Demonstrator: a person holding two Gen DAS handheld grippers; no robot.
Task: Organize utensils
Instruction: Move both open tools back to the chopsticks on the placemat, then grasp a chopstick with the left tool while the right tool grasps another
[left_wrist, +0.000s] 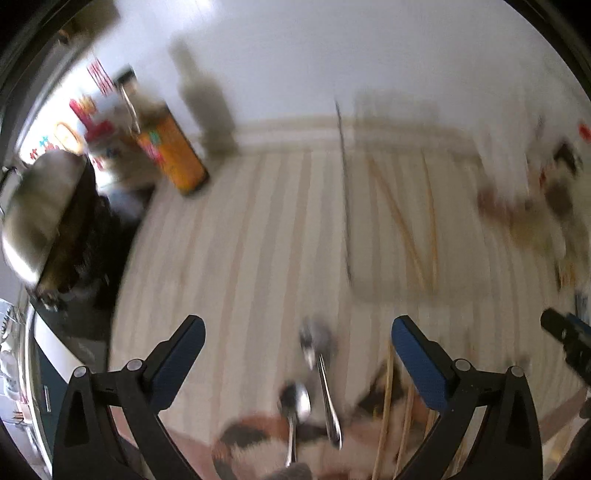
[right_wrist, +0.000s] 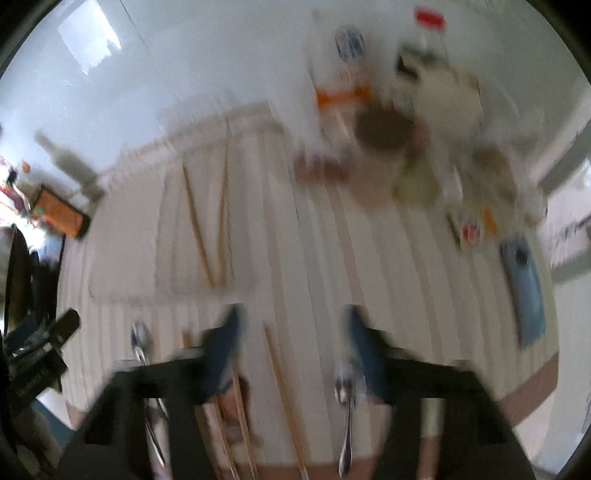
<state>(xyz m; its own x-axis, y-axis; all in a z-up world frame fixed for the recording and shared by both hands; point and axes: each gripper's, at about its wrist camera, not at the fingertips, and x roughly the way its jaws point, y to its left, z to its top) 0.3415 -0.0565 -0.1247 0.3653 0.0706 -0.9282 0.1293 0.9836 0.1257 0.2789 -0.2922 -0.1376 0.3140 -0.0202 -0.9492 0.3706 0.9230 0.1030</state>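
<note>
No text, brand, number or sign can be read in either of my views; motion blur has smeared every printed surface.

Ahead and to the left of my left tongs, the orange box (left_wrist: 173, 155) carries teal and pink patches, shapes only. Beyond it, the red markings on the wall (left_wrist: 99, 77) could be characters, but I cannot tell. Ahead and to the right of my right tongs, the white container with the orange band (right_wrist: 341, 62) bears a round blue emblem, unreadable. Further right, the red label (right_wrist: 429, 17) and the small red and white packet (right_wrist: 470, 232) show colour only, no lettering.
</note>
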